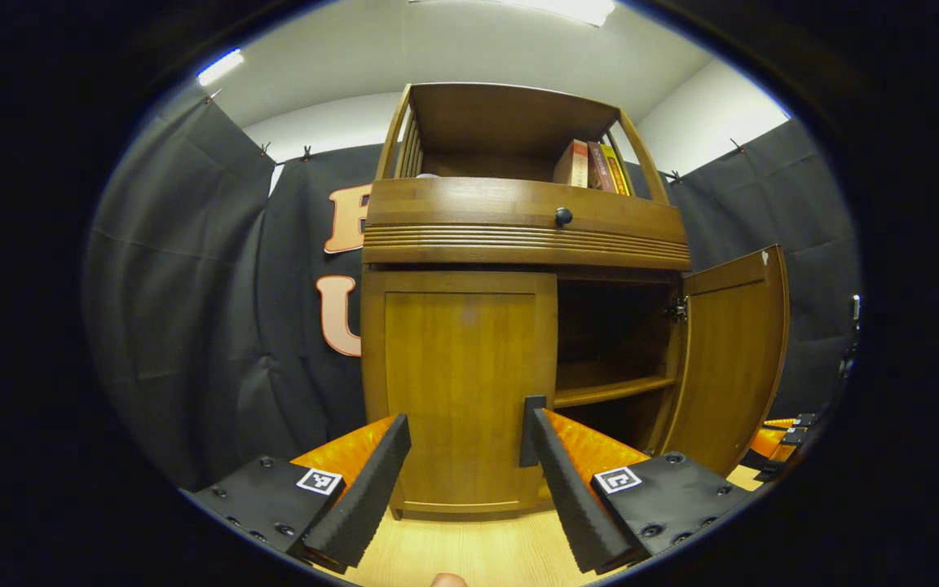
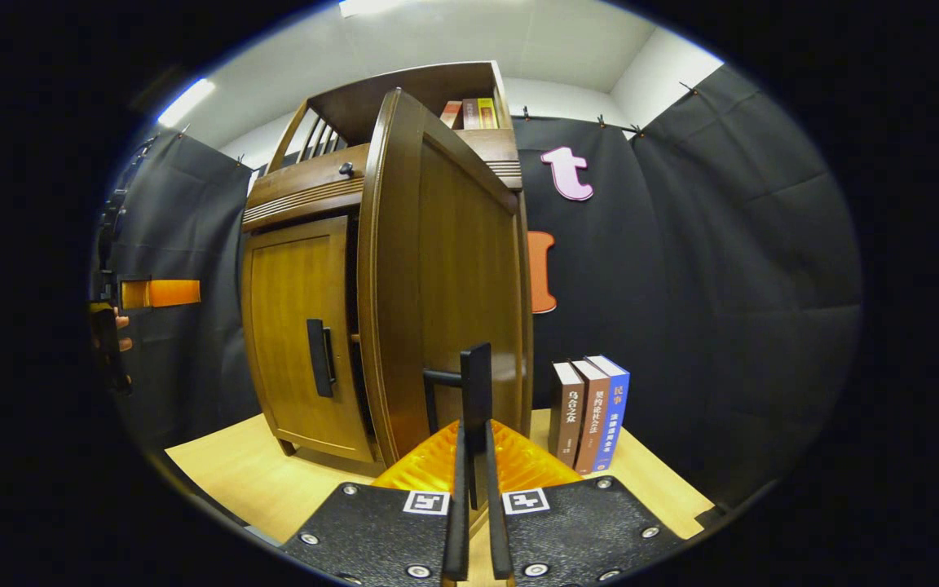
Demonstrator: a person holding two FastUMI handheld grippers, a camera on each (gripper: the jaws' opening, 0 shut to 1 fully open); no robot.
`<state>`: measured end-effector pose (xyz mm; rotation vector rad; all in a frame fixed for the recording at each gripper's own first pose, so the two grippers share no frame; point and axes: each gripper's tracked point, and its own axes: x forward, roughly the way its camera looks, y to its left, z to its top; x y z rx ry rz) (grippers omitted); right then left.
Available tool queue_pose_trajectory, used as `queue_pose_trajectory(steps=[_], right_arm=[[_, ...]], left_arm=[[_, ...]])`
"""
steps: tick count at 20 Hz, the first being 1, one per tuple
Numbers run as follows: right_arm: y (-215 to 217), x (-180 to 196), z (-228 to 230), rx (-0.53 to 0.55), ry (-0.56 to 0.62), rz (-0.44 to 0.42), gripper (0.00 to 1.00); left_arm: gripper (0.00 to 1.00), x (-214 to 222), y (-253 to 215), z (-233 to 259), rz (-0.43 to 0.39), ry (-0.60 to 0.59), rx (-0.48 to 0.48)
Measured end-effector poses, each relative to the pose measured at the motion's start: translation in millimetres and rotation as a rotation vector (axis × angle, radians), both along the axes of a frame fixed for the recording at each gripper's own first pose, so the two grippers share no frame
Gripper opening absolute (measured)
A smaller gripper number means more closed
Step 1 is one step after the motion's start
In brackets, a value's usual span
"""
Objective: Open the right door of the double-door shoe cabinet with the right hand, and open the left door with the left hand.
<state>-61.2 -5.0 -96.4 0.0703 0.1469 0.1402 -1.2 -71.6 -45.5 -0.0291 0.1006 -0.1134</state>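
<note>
The wooden shoe cabinet (image 1: 518, 220) stands on a light wood surface. Its left door (image 1: 457, 383) is closed, and the right door (image 1: 734, 359) is swung wide open, baring an inner shelf (image 1: 612, 391). My left gripper (image 1: 465, 440) is open just in front of the left door, with the door's dark handle (image 1: 531, 428) right beside its right fingertip. In the right gripper view the open right door (image 2: 445, 285) is edge-on before me. My right gripper (image 2: 473, 428) is shut on its black handle (image 2: 478, 379). The left door (image 2: 298, 342) and its handle (image 2: 321, 357) are visible behind.
Three books (image 2: 592, 416) stand upright on the surface to the right of the cabinet. A drawer with a dark knob (image 1: 563, 216) sits above the doors, and books (image 1: 592, 167) rest on the top shelf. Black cloth walls surround the booth. The left gripper (image 2: 115, 326), with a hand on it, is at the far left.
</note>
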Motion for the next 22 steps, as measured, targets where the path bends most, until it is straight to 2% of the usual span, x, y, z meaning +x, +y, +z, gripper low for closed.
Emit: queue_pose_trajectory(steps=[1,2,6,9,10,11,14,15,16,17,20,21,22], right_arm=[[-7,0,0,0.001,0.000,-0.010,0.14],[-13,-1,0,0.001,0.000,-0.018,0.08],[-37,0,-1,0.004,-0.002,-0.048,0.05],[-50,2,-2,0.009,-0.006,-0.047,0.04],[-52,2,-2,0.003,-0.008,-0.047,0.10],[-56,1,-2,0.000,-0.009,-0.049,0.04],[-69,2,-3,-0.013,-0.010,-0.062,0.04],[-75,2,-3,-0.017,-0.013,-0.071,0.10],[-82,1,-4,-0.021,-0.014,-0.082,0.04],[-91,1,-4,-0.022,-0.015,-0.095,0.04],[-130,-3,2,-0.047,-0.044,-0.187,0.06],[-139,-5,8,-0.048,-0.066,-0.202,0.15],[-143,-8,11,-0.033,-0.073,-0.206,0.17]], left_arm=[[0.95,-1,-5,0,-0.011,0.001,-0.004],[0.95,-2,-9,0,-0.022,0.001,-0.006],[0.95,-1,-22,1,-0.023,-0.003,0.013],[0.95,4,-30,-3,-0.019,0.001,0.022],[0.95,7,-35,-5,-0.022,0.004,0.025],[0.95,8,-39,-7,-0.026,0.008,0.025],[0.95,15,-52,-14,-0.038,0.019,0.024],[0.95,19,-57,-16,-0.042,0.020,0.026],[0.95,23,-61,-18,-0.046,0.021,0.029],[0.95,26,-65,-21,-0.045,0.023,0.031],[0.95,35,-73,-29,-0.041,0.022,0.049],[0.95,39,-77,-32,-0.045,0.022,0.056],[0.95,43,-81,-35,-0.049,0.021,0.063]])
